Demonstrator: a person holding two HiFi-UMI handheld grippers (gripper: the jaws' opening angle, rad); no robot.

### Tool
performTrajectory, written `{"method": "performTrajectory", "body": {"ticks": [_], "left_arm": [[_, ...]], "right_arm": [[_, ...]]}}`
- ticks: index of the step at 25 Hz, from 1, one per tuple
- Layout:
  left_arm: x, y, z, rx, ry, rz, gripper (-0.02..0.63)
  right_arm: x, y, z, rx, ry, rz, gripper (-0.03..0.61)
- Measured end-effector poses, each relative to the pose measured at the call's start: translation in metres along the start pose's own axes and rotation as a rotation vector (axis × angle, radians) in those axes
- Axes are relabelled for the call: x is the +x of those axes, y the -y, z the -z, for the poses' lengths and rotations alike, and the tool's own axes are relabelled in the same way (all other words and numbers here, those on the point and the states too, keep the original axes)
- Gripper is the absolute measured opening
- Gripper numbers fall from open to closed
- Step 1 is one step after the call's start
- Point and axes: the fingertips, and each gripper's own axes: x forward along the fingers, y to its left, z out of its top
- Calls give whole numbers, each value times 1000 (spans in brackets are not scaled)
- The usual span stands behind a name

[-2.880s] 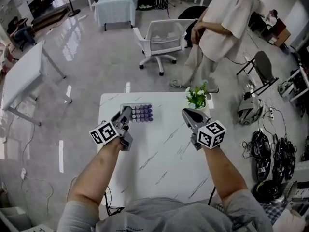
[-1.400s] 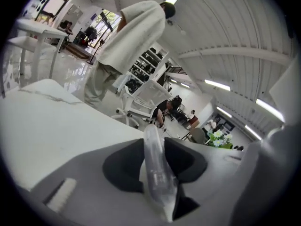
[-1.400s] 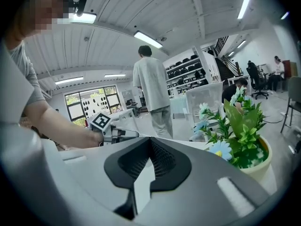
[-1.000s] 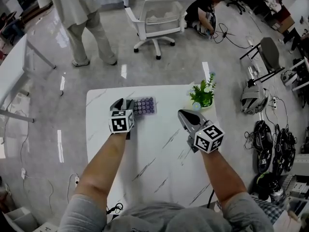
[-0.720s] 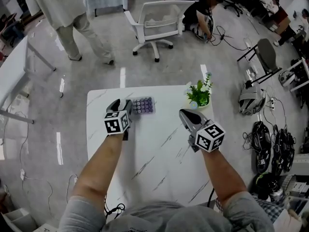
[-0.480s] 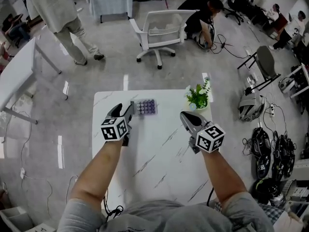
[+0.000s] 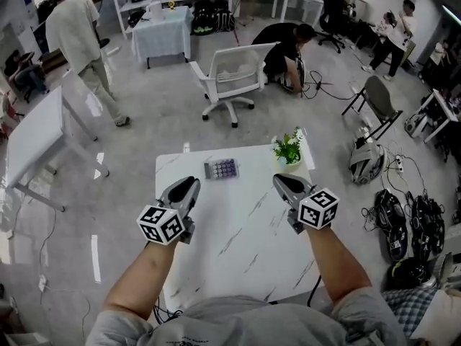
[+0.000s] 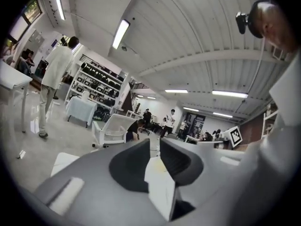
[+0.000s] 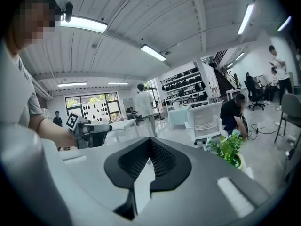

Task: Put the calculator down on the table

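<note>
The small grey calculator with purple keys (image 7: 220,169) lies flat near the far edge of the white marble-patterned table (image 7: 241,240), apart from both grippers. Its key markings are too small to read. The left gripper (image 7: 189,183) has its jaws slightly parted on nothing, and the right gripper (image 7: 282,180) has its jaws pressed together.

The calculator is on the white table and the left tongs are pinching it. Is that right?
Not quite. The calculator is on the white table, but the left tongs aren't pinching it. The head view shows them apart from it, nearer the person, and the left gripper view shows their jaws slightly parted with nothing between them.
</note>
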Motion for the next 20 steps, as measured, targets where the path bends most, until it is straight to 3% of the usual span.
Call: {"method": "performTrajectory", "body": {"ticks": [6,10,14,20], "left_arm": [[-66,72,-7,74,41,-9,86],[-115,130,-3,76,75,-52,84],[-157,180,-10,132,120,-76,83],[-198,230,-10,120,177,-68,84]], "right_arm": [[-71,-26,-25,-46,59,8,3],[-120,-52,-21,-51,42,-20,3],[-161,-83,-13,-81,23,-69,3],[-203,-118,-6,-86,41,-106,3]]}}
